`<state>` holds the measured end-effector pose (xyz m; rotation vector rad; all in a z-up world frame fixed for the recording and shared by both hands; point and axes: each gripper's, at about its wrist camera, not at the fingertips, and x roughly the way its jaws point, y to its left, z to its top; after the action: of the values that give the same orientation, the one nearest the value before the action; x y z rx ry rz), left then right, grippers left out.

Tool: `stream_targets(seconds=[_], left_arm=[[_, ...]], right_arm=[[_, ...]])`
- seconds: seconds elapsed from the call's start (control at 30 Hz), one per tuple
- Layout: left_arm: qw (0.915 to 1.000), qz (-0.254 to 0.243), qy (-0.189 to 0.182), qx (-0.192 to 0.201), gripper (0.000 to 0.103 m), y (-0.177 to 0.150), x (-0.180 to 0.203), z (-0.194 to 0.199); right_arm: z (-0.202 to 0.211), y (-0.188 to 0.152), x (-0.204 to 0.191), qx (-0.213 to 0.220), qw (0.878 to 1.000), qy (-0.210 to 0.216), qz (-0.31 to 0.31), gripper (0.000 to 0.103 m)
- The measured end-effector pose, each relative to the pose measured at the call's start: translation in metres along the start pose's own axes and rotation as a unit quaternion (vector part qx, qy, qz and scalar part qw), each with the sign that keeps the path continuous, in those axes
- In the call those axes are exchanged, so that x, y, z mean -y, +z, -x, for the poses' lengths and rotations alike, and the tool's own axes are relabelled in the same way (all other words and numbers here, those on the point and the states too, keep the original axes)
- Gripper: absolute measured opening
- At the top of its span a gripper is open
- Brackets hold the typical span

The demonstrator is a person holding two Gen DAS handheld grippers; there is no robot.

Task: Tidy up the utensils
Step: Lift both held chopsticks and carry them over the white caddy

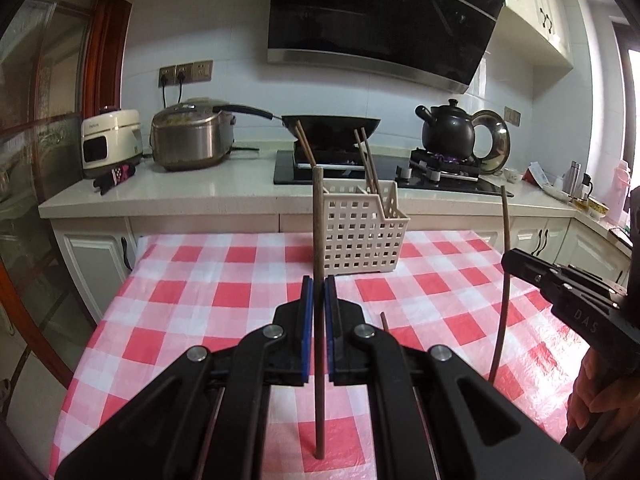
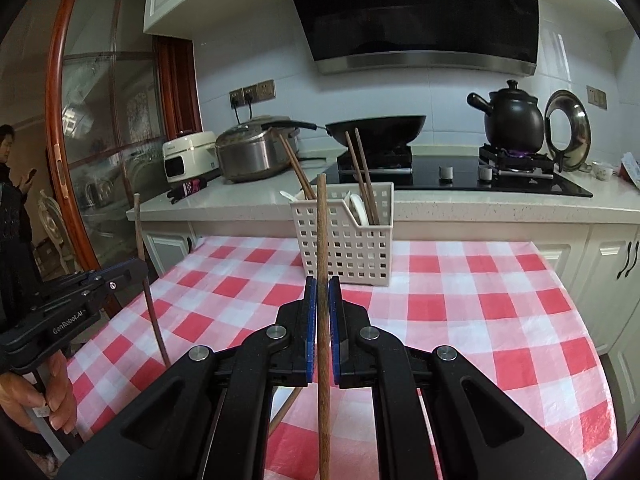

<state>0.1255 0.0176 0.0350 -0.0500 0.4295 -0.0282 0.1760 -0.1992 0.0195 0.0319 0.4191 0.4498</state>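
Note:
My left gripper (image 1: 319, 282) is shut on a brown chopstick (image 1: 318, 220) that stands nearly upright above the red-checked tablecloth (image 1: 192, 292). My right gripper (image 2: 322, 280) is likewise shut on a second upright chopstick (image 2: 321, 224). Each gripper shows in the other's view, the right gripper (image 1: 507, 261) at the right and the left gripper (image 2: 142, 269) at the left. The white slotted basket (image 1: 360, 236) stands at the table's far edge ahead of both, holding several chopsticks (image 2: 362, 172) and white spoons (image 2: 356, 205). Another chopstick (image 2: 286, 412) lies on the cloth below the right gripper.
Behind the table runs a counter (image 1: 180, 188) with a rice cooker (image 1: 111, 140), a steel pot (image 1: 188, 140), a wok (image 1: 332, 124) on the hob and a black kettle (image 1: 448, 128) over a lit burner. A person (image 2: 12, 200) stands far left behind a glass door.

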Motion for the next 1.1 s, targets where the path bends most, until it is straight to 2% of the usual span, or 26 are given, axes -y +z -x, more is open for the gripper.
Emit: stream_targets(seconds=[0.23,0.73,1.1], left_arm=[[0.9999,-0.001,-0.003,0.011,0.005,0.002,0.003,0.007],[0.9998,-0.012,-0.002,0.018,0.005,0.004,0.008,0.007],[0.9994,-0.02,-0.008,0.029,0.005,0.035,0.011,-0.009]], right_arm=[[0.017,0.004,-0.008,0.034,0.999,-0.004,0.016,0.006],[0.019,0.004,-0.01,0.038,0.999,-0.008,0.022,0.006],[0.003,0.028,-0.001,0.049,0.998,-0.012,0.029,0.006]])
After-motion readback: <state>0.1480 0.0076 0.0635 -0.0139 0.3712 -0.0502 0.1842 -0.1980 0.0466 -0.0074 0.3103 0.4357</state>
